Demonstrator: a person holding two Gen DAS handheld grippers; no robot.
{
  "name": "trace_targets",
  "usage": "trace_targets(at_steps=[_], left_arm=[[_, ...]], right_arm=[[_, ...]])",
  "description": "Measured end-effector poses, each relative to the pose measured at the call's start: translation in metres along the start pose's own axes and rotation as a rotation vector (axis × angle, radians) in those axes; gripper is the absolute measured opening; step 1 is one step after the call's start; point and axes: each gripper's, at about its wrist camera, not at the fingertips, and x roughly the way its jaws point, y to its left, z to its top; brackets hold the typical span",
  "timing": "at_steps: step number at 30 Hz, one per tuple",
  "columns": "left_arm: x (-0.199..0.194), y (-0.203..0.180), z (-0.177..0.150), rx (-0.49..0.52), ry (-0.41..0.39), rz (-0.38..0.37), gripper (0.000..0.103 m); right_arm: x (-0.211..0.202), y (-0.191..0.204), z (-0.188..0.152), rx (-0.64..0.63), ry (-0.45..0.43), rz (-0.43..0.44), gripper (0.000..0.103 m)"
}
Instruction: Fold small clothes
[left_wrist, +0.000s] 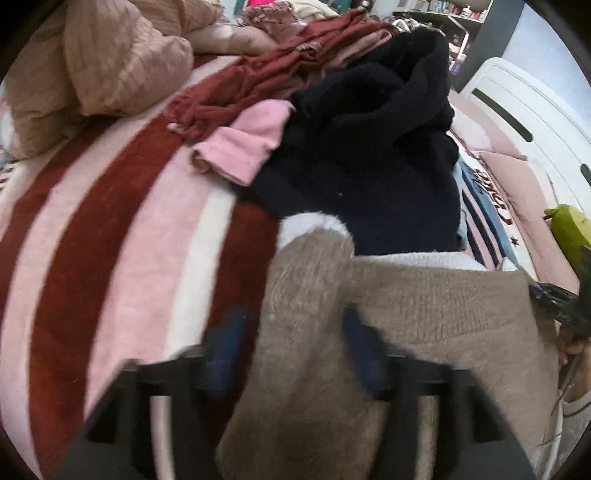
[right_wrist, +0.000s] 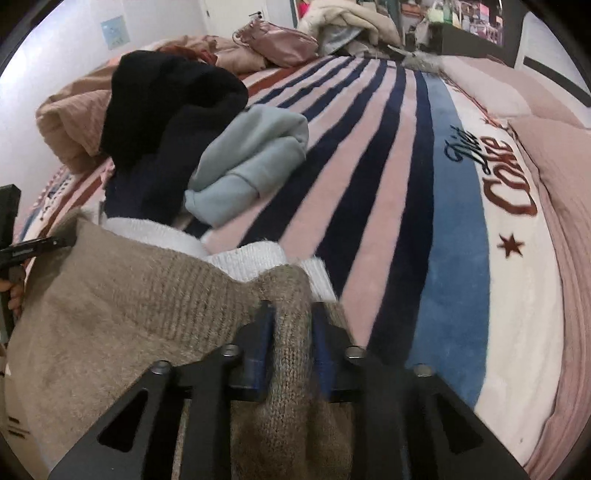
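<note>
A taupe knit sweater (left_wrist: 436, 314) with a white ribbed band (left_wrist: 314, 225) is stretched between my two grippers over the striped blanket. My left gripper (left_wrist: 291, 325) is shut on one bunched corner of it. My right gripper (right_wrist: 291, 317) is shut on the other corner, and the sweater (right_wrist: 122, 295) spreads left from it with its white band (right_wrist: 255, 258) at the far edge. The left gripper (right_wrist: 33, 245) shows at the left edge of the right wrist view.
A dark navy garment (left_wrist: 369, 147), a pink garment (left_wrist: 240, 147) and a maroon one (left_wrist: 266, 77) lie heaped ahead. A light blue sweatshirt (right_wrist: 251, 158) lies beside the navy one (right_wrist: 166, 122). The blanket (right_wrist: 443, 206) stretches right, with pillows (right_wrist: 546, 147) and a pink bag (right_wrist: 280, 40).
</note>
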Motion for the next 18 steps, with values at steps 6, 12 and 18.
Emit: trace_targets(at_steps=[6, 12, 18], left_arm=[[-0.085, 0.016, -0.042, -0.064, -0.141, -0.041, 0.088], [-0.144, 0.017, -0.127, -0.12, -0.223, -0.174, 0.101], [-0.15, 0.004, -0.191, -0.163, -0.215, -0.277, 0.102]], right_arm=[[-0.067, 0.006, -0.028, -0.027, -0.115, 0.015, 0.04], [-0.124, 0.041, -0.085, -0.072, -0.236, 0.142, 0.041], [-0.132, 0.074, -0.127, -0.104, -0.292, 0.164, 0.041]])
